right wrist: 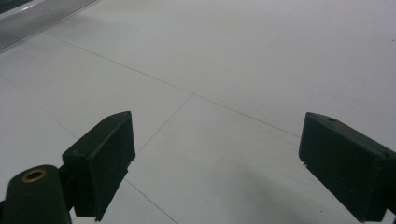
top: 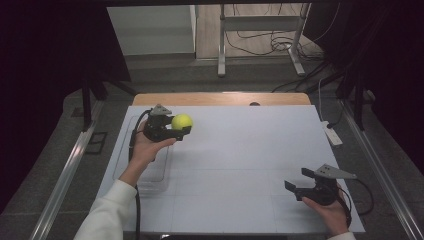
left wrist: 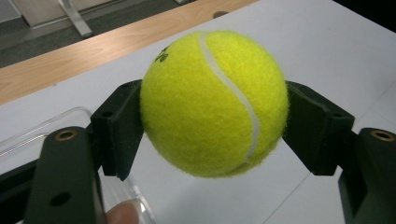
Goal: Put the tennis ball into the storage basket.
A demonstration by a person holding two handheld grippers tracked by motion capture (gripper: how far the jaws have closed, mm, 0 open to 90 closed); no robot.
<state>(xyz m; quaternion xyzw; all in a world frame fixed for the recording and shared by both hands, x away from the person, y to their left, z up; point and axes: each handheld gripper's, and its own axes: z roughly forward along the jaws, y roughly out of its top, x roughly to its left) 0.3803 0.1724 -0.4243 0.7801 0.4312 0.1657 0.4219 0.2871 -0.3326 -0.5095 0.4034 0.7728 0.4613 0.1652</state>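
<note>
Closest to my lens, the fuzzy yellow-green tennis ball with its white curved seam (left wrist: 214, 103) sits pinched between the two black jaws of my left gripper (left wrist: 214, 130), one pad pressed to each side of it. From the high view I see that same ball (top: 182, 121) held up off the white board-covered table (top: 240, 150), over the table's far left part, with the left gripper (top: 175, 129) turned sideways in my left hand (top: 145, 147). Just beside that hand, nearer the table's left edge, lies a clear plastic tray (top: 150, 175), and the ball is not in it. My right gripper (top: 300, 181) rests low over the table's near right corner, well apart from the ball, held in my right hand (top: 330, 212). Its jaws stand spread wide with nothing between them but bare white tabletop (right wrist: 224, 70).
</note>
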